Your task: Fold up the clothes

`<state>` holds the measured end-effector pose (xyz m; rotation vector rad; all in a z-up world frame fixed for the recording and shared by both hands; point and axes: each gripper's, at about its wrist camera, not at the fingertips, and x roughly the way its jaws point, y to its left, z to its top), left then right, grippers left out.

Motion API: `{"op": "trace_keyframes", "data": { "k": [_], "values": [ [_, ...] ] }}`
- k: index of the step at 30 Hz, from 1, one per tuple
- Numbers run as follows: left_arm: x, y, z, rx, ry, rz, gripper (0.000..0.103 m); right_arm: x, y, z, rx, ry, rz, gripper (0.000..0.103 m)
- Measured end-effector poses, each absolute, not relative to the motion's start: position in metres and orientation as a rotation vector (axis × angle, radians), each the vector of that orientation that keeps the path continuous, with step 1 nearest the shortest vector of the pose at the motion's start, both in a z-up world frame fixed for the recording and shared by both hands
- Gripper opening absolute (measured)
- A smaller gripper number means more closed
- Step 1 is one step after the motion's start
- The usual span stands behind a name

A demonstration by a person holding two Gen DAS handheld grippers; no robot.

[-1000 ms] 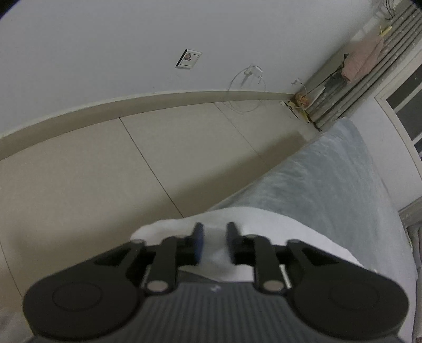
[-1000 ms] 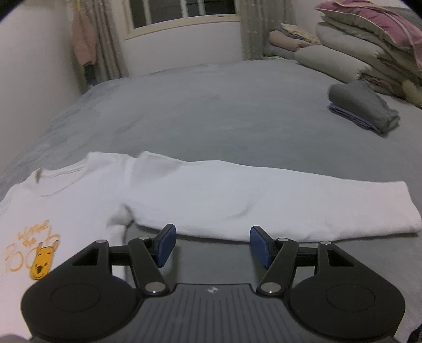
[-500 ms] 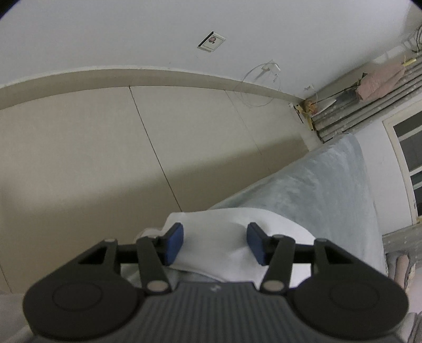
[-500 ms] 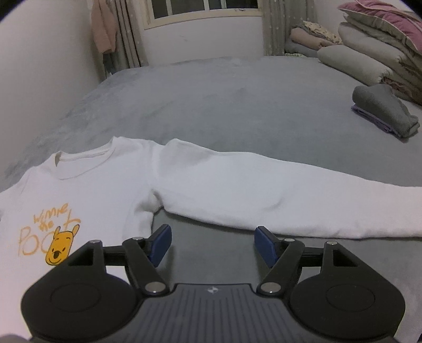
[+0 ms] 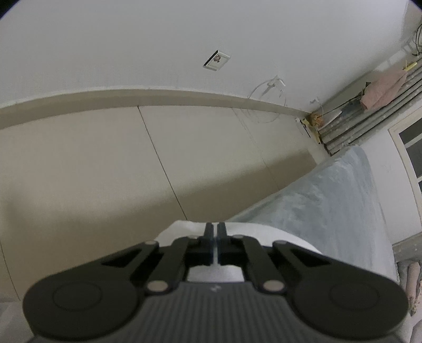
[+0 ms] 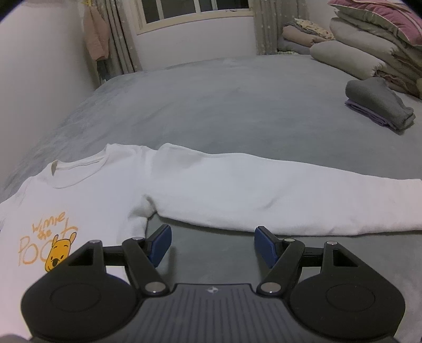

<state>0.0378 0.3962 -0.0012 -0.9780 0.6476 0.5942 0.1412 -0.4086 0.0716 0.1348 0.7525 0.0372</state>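
The white shirt [image 6: 110, 190] has orange writing, "Winnie the Pooh", w/ a yellow bear face [image 6: 59, 253] next to it. The shirt lies flat on the grey bed [image 6: 237, 105]. One long sleeve [image 6: 277, 192] sticks out to the right.

The right gripper [image 6: 212, 244] is wide open, low over bare blanket just in front of the sleeve, not touching the shirt.

The left gripper [image 5: 215, 238] is pinched nearly shut, w/ white cloth [image 5: 253, 234] right under and around its tips at the bed's edge. Can't tell if cloth is in between.

Room: tan tile floor [image 5: 132, 171], white wall [image 5: 184, 31] w/ a socket [image 5: 217, 60], window [image 6: 195, 8] & curtains. Folded grey clothes [image 6: 377, 103] and a pile of bedding [image 6: 369, 44] sit far right on the bed.
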Motion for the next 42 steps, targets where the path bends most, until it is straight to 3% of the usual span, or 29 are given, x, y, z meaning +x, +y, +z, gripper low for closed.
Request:
{"op": "trace_keyframes", "data": {
  "k": [16,27,32,34,40,42],
  "values": [
    [0.037,0.396,0.002,-0.966,0.674,0.606,0.000,0.140,-0.412,0.073,0.143,0.742,0.031,0.069],
    [0.045,0.395,-0.004,-0.960,0.715,0.598,0.003,0.142,-0.463,0.069,0.186,0.770,-0.151,0.069],
    [0.052,0.376,0.016,-0.759,0.733,0.638,0.022,0.144,-0.449,0.069,0.112,0.780,-0.143,0.071],
    [0.057,0.362,0.030,-0.648,0.729,0.622,0.042,0.144,-0.441,0.068,0.076,0.785,-0.146,0.072],
    [0.081,0.285,0.057,-0.370,0.740,0.428,0.066,0.142,-0.428,0.072,0.025,0.785,-0.168,0.078],
    [0.088,0.258,0.057,-0.325,0.757,0.357,0.069,0.140,-0.427,0.073,0.011,0.783,-0.180,0.079]
  ]
}}
